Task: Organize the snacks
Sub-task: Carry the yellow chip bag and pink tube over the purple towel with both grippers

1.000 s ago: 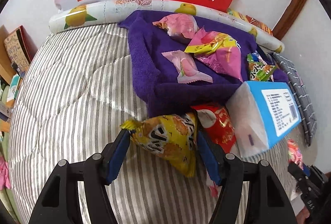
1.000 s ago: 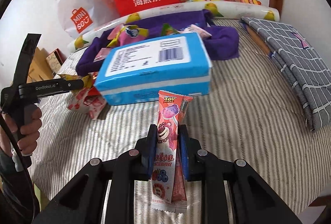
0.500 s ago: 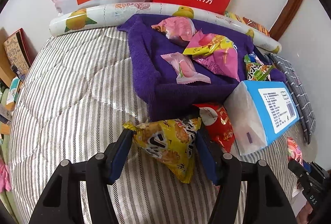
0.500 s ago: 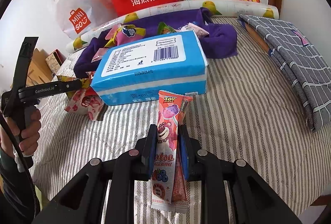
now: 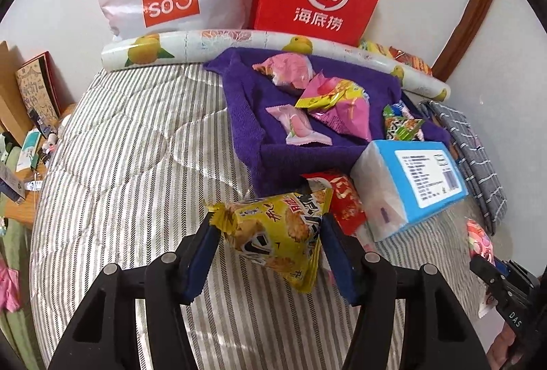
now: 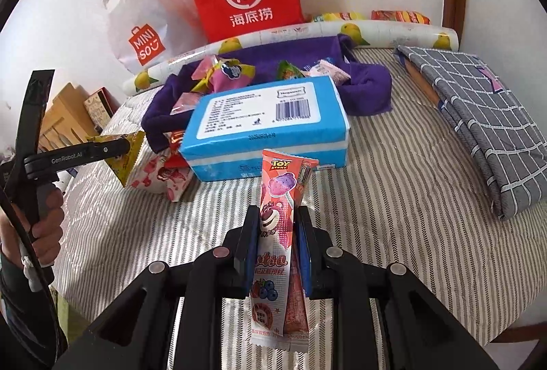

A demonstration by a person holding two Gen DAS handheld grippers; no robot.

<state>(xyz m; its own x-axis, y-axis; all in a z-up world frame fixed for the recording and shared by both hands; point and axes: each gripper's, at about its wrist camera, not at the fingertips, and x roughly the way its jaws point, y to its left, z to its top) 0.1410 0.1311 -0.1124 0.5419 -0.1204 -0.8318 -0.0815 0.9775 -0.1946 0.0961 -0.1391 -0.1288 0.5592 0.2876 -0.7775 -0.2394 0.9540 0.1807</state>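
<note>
my left gripper [image 5: 266,240] is clenched on a yellow cracker packet [image 5: 278,233], its long axis lying crosswise between my pads, lifted just clear of the striped quilt [image 5: 130,164]. my right gripper [image 6: 275,243] is clamped on a pink toy story stick pack [image 6: 273,233], which stands upright with its length running along my fingers.

the relation that matters: the purple towel [image 5: 249,117], where other snacks are already gathered, lies straight ahead of my left jaws and slightly right, just past a red packet [image 5: 345,202]. from my right jaws it sits ahead and left, behind the blue tissue pack [image 6: 270,117] that blocks a straight reach. so i judge my left hand is nearer and has the clearer path.

the quilt is soft and uneven; a wall and shopping bags close off the far side.
</note>
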